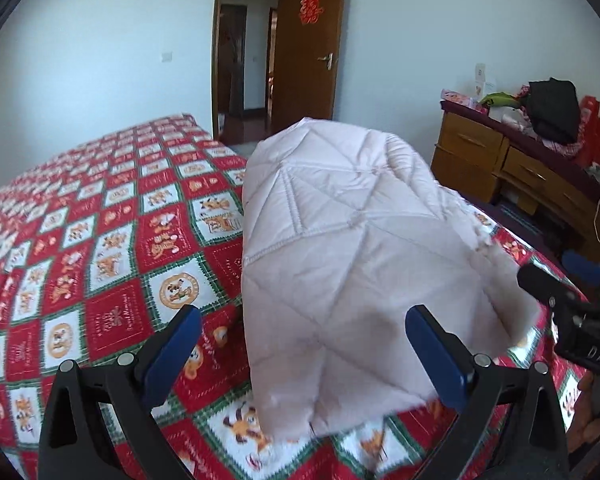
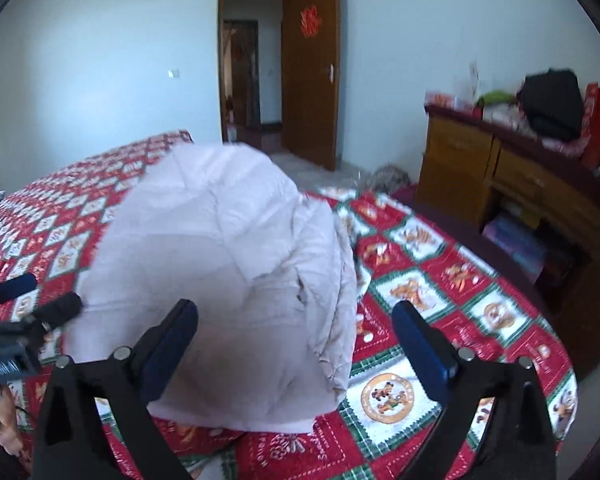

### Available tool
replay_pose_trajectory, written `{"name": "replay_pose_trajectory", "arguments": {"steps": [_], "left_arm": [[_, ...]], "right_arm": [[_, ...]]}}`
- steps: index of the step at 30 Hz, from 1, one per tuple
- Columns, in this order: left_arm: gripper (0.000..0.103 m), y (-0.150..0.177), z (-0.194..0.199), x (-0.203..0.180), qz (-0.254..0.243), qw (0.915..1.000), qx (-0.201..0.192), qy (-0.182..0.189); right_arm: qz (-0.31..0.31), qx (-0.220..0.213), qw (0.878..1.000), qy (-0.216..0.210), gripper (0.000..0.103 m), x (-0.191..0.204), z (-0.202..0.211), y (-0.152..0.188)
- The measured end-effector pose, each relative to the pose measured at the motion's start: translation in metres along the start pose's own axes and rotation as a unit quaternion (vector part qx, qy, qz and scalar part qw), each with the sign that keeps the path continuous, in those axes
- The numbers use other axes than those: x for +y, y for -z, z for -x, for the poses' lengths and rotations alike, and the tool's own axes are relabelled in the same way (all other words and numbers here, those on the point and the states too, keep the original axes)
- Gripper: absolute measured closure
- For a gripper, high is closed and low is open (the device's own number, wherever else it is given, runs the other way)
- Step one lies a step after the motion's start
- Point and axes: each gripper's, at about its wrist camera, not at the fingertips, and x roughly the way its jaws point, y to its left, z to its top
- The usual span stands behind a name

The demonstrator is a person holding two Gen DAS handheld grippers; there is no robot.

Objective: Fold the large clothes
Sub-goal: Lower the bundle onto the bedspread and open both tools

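Bed: red, white and green patterned bedspread [image 1: 112,264] fills the lower left of the frame.
On it: folded pale pink quilted coat [image 1: 339,248], lying centre frame.

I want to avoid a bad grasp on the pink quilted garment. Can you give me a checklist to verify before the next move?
1. Left gripper open: ok, jaws wide apart.
2. Right gripper open: ok, holding nothing.
3. Pink quilted garment lies on the bed: ok, in a folded bundle.
4. Near edge of the garment between the left fingers: ok.
5. Layers on the garment's right side aligned: not ok, they look bunched.
6. Bundle fully flat: cannot tell.
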Motion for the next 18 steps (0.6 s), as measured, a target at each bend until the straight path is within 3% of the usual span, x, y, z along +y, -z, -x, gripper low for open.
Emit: {"name": "replay_pose_trajectory", "arguments": {"steps": [3,10,14,18], "left_arm": [[0.001,0.007,0.015,-0.003,0.003,1.0000,-0.008,-0.002],[0.001,0.017,0.033,0.007,0.063,0.9978,0.004,0.022],[0.001,0.021,0.042,0.010,0.081,0.9966,0.016,0.003],[0.001,0.030,0.041,0.013,0.093,0.9940,0.055,-0.018]], "right_arm": [[0.004,0.002,1.000,0.006,0.001,0.004,0.011,0.001],[0.015,0.010,1.000,0.002,0.001,0.011,0.027,0.012],[0.018,0.019,1.000,0.005,0.000,0.013,0.038,0.016],[0.021,0.032,0.999,-0.002,0.000,0.015,0.045,0.021]]}}
